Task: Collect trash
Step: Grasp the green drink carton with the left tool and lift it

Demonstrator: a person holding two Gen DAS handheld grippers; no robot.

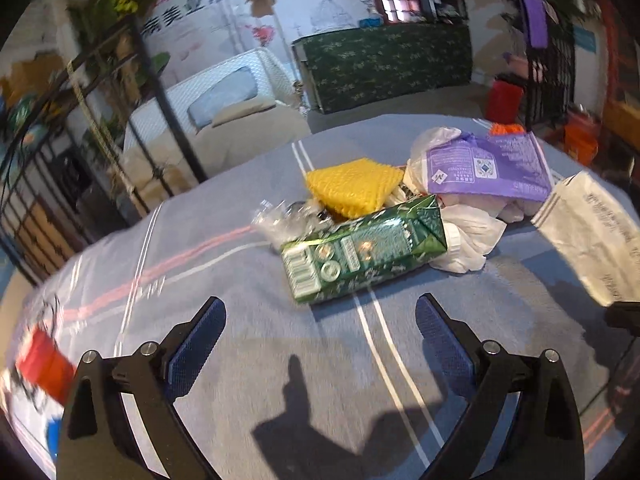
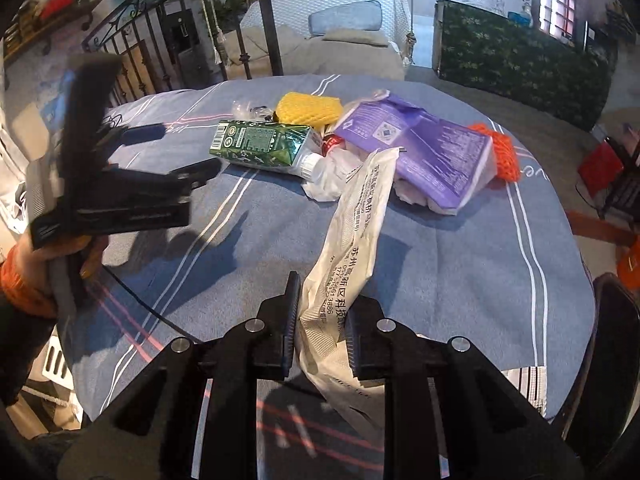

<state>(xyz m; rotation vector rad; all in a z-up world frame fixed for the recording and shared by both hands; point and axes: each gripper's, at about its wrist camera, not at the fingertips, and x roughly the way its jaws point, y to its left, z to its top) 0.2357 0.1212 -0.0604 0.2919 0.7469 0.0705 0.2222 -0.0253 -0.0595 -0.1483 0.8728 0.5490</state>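
Observation:
A pile of trash lies on the blue striped tablecloth (image 1: 224, 264): a green drink carton (image 1: 360, 252), a yellow foam net (image 1: 354, 186), a purple packet (image 1: 488, 166), crumpled white plastic (image 1: 470, 240), clear plastic (image 1: 280, 220) and an orange net (image 2: 506, 152). My left gripper (image 1: 320, 328) is open and empty, just short of the carton; it also shows in the right wrist view (image 2: 180, 152). My right gripper (image 2: 320, 312) is shut on a white printed bag (image 2: 352, 240), which also shows in the left wrist view (image 1: 592, 232). The carton (image 2: 260, 144) and purple packet (image 2: 420, 148) lie beyond it.
A red and white object (image 1: 44, 364) sits at the table's left edge. Behind the table are a black metal railing (image 2: 132, 60), a white swing seat with cushions (image 2: 332, 36), a green patterned counter (image 1: 384, 64) and a red bin (image 1: 504, 100).

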